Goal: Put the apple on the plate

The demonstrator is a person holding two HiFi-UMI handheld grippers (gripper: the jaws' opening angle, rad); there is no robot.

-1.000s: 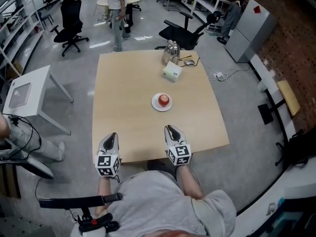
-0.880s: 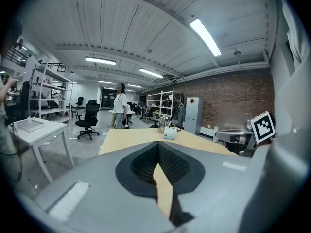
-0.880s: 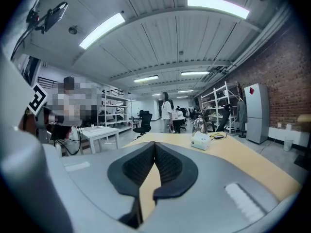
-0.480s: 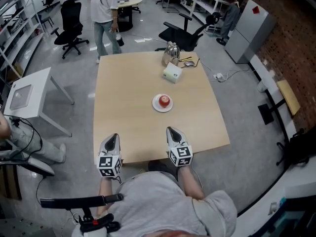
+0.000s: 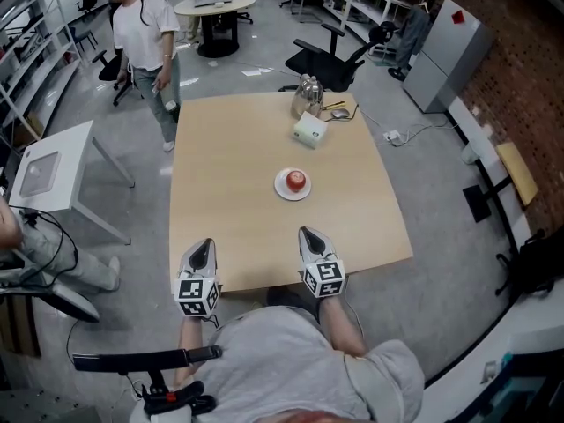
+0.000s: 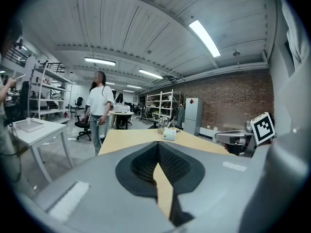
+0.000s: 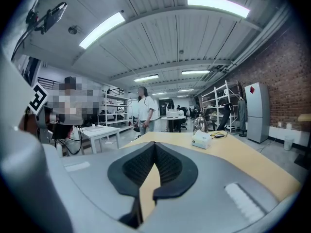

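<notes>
A red apple (image 5: 297,181) rests on a small white plate (image 5: 281,189) in the middle of the light wooden table (image 5: 229,166). Both grippers hover over the table's near edge, well short of the plate. My left gripper (image 5: 202,244) is shut and holds nothing; in the left gripper view its black pads (image 6: 146,164) meet at the tip. My right gripper (image 5: 306,233) is shut and empty too, its pads (image 7: 167,165) touching at the tip. Neither gripper view shows the apple.
A white box (image 5: 309,130) and a shiny metal kettle (image 5: 305,95) stand at the table's far end, with small items beside them. A person in a white shirt (image 5: 145,33) walks past the far left corner. A white side table (image 5: 48,170) stands at the left.
The person in the white shirt has walked from behind the table toward its far left side. Both grippers have kept their places.
</notes>
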